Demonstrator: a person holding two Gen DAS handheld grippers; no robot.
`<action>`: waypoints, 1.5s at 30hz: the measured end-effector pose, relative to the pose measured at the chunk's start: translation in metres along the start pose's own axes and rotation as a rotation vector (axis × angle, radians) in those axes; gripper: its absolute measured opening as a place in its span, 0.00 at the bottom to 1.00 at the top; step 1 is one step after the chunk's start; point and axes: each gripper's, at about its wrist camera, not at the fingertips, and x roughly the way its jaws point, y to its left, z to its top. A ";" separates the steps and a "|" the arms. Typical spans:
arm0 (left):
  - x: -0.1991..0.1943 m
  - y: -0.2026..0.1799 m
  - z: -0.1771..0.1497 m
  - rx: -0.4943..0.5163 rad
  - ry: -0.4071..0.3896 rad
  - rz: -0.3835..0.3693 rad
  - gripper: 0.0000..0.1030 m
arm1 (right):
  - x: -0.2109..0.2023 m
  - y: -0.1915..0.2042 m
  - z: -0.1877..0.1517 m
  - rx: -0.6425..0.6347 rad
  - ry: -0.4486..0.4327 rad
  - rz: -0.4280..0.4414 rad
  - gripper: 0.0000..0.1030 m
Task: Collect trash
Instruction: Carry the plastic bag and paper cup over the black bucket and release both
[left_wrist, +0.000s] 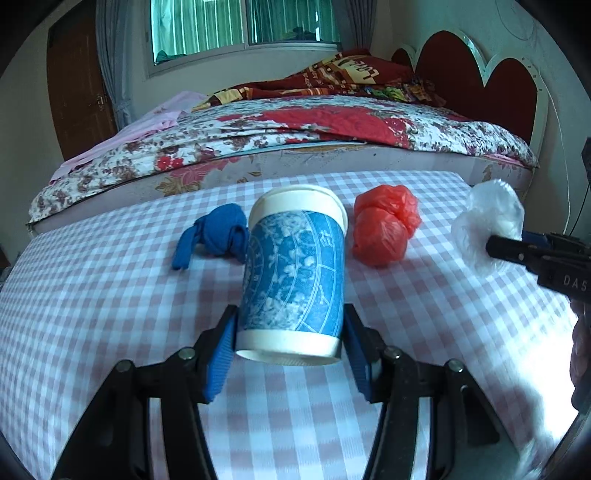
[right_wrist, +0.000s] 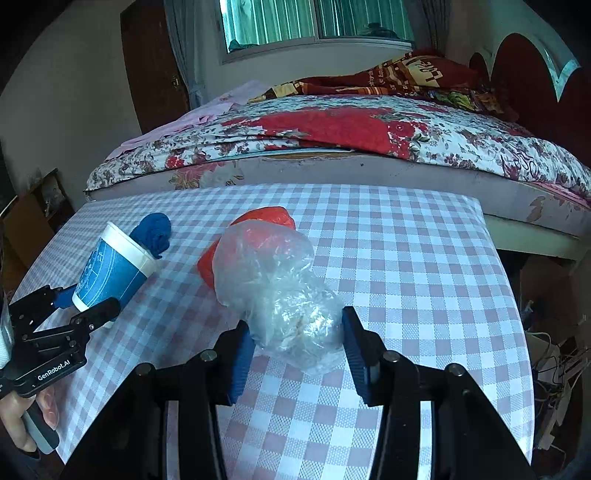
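My left gripper (left_wrist: 290, 332) is shut on a blue-and-white paper cup (left_wrist: 293, 273) near its base and holds it tilted above the checked tablecloth (left_wrist: 110, 295); the cup also shows in the right wrist view (right_wrist: 110, 269). My right gripper (right_wrist: 297, 336) is shut on a crumpled clear plastic bag (right_wrist: 280, 291), which also shows at the right of the left wrist view (left_wrist: 487, 225). A crumpled red plastic bag (left_wrist: 384, 225) lies on the table; behind the clear bag only its top shows (right_wrist: 269, 216). A knotted blue cloth (left_wrist: 218, 234) lies left of the cup.
A bed (left_wrist: 295, 125) with a floral quilt stands just beyond the table's far edge. The table's right edge (right_wrist: 517, 314) drops to cables and clutter on the floor. A brown door (left_wrist: 77, 85) is at the far left.
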 end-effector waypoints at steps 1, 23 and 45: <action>-0.006 0.001 -0.004 -0.013 0.000 -0.005 0.54 | -0.007 0.000 -0.002 -0.004 -0.010 0.002 0.46; -0.113 -0.083 -0.044 0.039 -0.091 -0.132 0.54 | -0.154 -0.027 -0.076 0.028 -0.140 -0.002 0.46; -0.140 -0.249 -0.078 0.246 -0.057 -0.370 0.54 | -0.251 -0.161 -0.191 0.175 -0.119 -0.150 0.46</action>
